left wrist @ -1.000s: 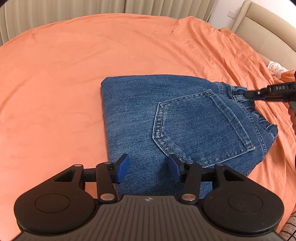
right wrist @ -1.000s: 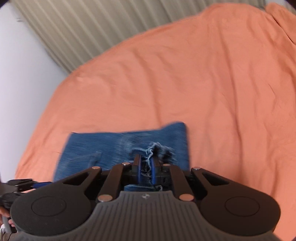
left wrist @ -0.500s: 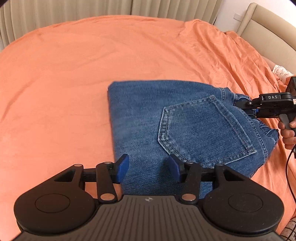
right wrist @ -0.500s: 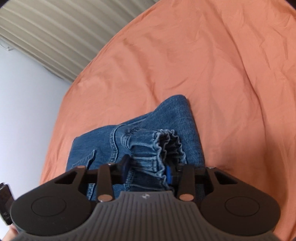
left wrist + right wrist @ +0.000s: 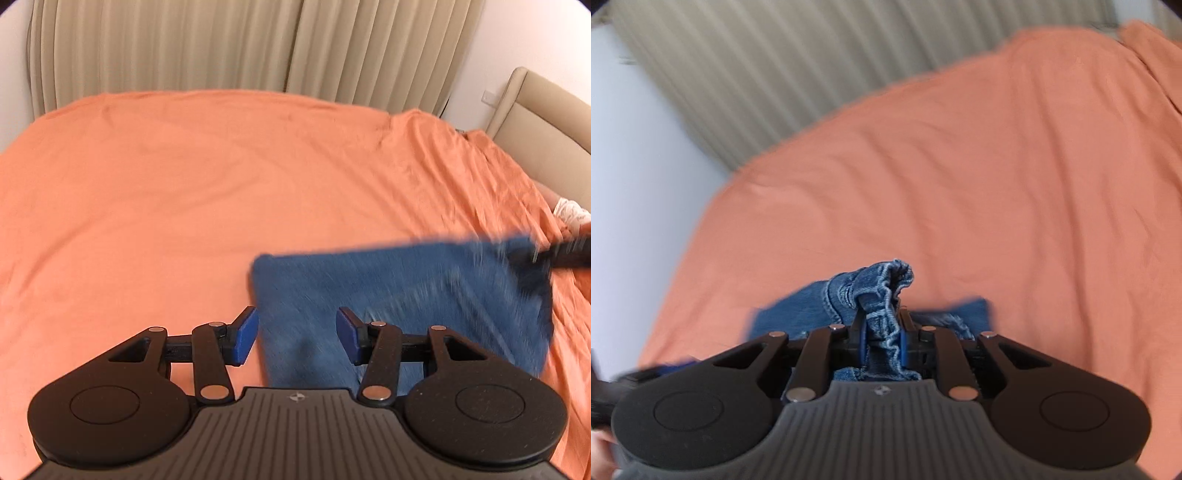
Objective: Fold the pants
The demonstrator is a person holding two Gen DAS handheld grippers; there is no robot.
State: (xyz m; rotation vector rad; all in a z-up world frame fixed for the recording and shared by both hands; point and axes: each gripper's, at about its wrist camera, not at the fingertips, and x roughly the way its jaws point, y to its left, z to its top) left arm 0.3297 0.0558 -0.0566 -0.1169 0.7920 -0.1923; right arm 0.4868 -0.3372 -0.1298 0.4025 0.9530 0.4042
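Our right gripper (image 5: 882,339) is closing on the gathered waistband of the pants (image 5: 875,291), pads pinching it. Our left gripper (image 5: 297,338) hangs open and empty above the folded pants' near edge on the bed (image 5: 147,192).

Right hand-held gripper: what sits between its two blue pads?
The jeans' gathered elastic waistband is bunched between the closing right hand-held gripper pads, shown in the right wrist view.
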